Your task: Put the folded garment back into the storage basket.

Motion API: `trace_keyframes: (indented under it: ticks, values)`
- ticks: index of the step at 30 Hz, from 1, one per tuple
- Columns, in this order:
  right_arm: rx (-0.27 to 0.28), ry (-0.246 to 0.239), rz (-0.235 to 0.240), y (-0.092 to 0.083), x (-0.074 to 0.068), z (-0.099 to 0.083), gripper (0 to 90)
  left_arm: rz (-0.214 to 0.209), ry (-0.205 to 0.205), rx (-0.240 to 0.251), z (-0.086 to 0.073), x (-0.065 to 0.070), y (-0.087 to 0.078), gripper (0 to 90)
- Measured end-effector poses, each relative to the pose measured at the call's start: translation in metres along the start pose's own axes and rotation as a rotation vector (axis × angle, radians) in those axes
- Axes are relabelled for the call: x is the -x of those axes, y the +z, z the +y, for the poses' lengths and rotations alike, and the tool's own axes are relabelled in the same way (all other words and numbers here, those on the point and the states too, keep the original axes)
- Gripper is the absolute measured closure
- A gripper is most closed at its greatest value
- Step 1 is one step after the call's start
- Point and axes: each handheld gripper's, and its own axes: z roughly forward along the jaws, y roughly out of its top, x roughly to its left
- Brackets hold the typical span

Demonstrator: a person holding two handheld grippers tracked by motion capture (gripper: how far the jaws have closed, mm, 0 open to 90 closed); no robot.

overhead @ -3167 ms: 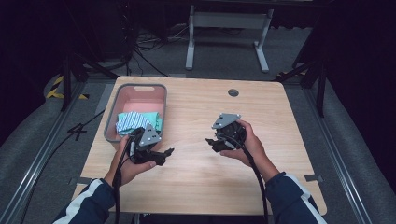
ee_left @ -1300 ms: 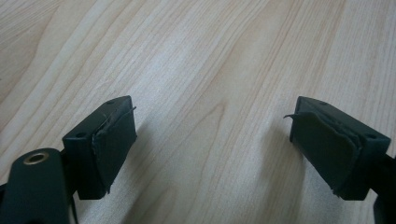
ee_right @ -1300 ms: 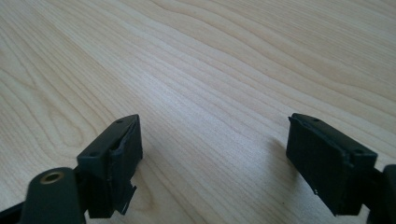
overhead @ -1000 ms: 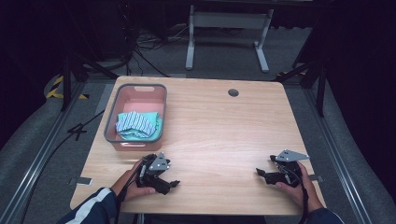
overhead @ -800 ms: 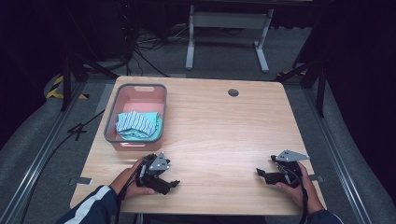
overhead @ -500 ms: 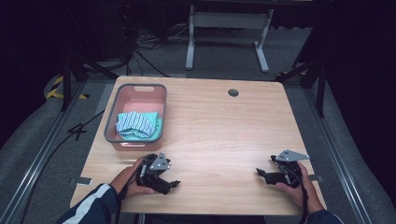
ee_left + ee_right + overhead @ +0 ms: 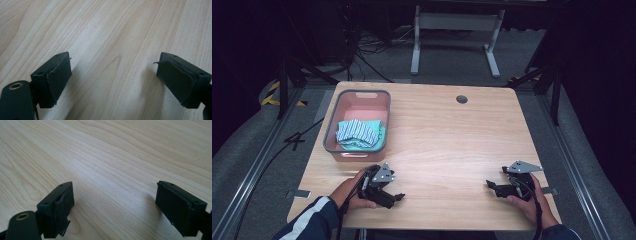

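Resting low near the person's edge of the surface, both tools sit parked with nothing in them: the left tool lies on its side under the left hand, and the right tool is propped in the right hand, each pointing inward toward the bare middle. Judging from that pose, the work looks finished or paused, since neither tool aims at anything.

Nearest to them is the striped cloth, folded and lying inside the pink bin, on top of a teal cloth. It sits beyond the left tool, a little out to its far left side, and well apart from the right tool. The bin keeps the folded pile together and off the working area (a sensible place to end up).

From the high view comes the layout: bin, cloths, hands, cables, and a small round hole far beyond the right tool. It is too small there to judge the jaws. Each tool's own camera settles that: in the left gripper view the left tool has its jaws spread wide over plain wood grain, and in the right gripper view the right tool stands equally spread, with worn padding on the inner faces.
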Motion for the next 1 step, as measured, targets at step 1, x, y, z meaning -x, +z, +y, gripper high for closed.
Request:
trace_keyframes:
  ticks: [1]
  values:
    - [0.0, -0.004, -0.002, 0.0002, 0.0001, 0.0, 15.7, 0.0, 0.0, 0.0, 0.0, 0.0, 0.0, 12.6]
